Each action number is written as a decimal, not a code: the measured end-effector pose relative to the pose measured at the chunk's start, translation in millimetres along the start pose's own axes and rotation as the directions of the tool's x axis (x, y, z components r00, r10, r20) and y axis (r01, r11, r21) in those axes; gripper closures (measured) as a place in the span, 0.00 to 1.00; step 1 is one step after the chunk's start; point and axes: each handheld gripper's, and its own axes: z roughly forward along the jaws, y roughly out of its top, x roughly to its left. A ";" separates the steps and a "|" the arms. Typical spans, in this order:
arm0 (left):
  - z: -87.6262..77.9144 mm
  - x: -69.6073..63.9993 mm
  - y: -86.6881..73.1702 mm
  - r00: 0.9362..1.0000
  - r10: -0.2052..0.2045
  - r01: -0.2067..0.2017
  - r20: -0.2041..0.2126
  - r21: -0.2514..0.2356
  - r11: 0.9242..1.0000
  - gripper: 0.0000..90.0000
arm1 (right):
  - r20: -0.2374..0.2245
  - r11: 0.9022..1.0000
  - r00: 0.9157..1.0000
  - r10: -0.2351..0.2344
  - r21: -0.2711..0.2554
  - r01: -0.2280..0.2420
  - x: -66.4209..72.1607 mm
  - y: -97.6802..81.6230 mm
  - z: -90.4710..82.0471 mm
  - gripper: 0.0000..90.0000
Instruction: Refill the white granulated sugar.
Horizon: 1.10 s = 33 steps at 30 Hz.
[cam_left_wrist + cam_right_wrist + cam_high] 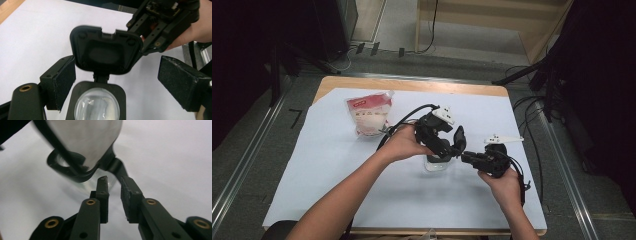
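Note:
A clear jar point(435, 165) with a black rim stands on the white sheet, its black flip lid point(459, 138) raised upright. In the left gripper view the jar's mouth point(96, 106) sits low between the jaws, with the lid point(106, 51) standing behind it. My left gripper point(120, 83) straddles the jar from above, open, with neither pad pressing the rim. My right gripper point(464, 157) comes in from the right at the lid's edge. Its jaws point(115, 183) stand a narrow gap apart with nothing pinched, just short of the lid's hinge point(116, 166).
A red and white bag point(371, 115) lies at the back left of the white sheet point(337, 165). The wooden table's edge point(412, 85) shows beyond the sheet. Cables and dark stands surround the table on the floor.

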 end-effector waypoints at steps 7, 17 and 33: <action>-18.5 9.0 -23.5 0.998 -0.069 0.069 -0.002 -0.034 0.997 0.33 | -0.036 0.999 0.998 -0.050 -0.019 0.050 24.2 -4.9 -2.2 0.76; -34.0 16.6 -47.0 0.991 -0.135 0.135 0.002 -0.036 0.990 0.42 | -0.064 0.996 0.994 -0.085 -0.014 0.084 37.7 -9.9 4.7 0.71; -63.9 14.5 -77.7 0.979 -0.200 0.198 -0.034 -0.053 0.979 0.50 | -0.093 0.987 0.983 -0.159 0.007 0.161 60.5 -10.8 9.1 0.61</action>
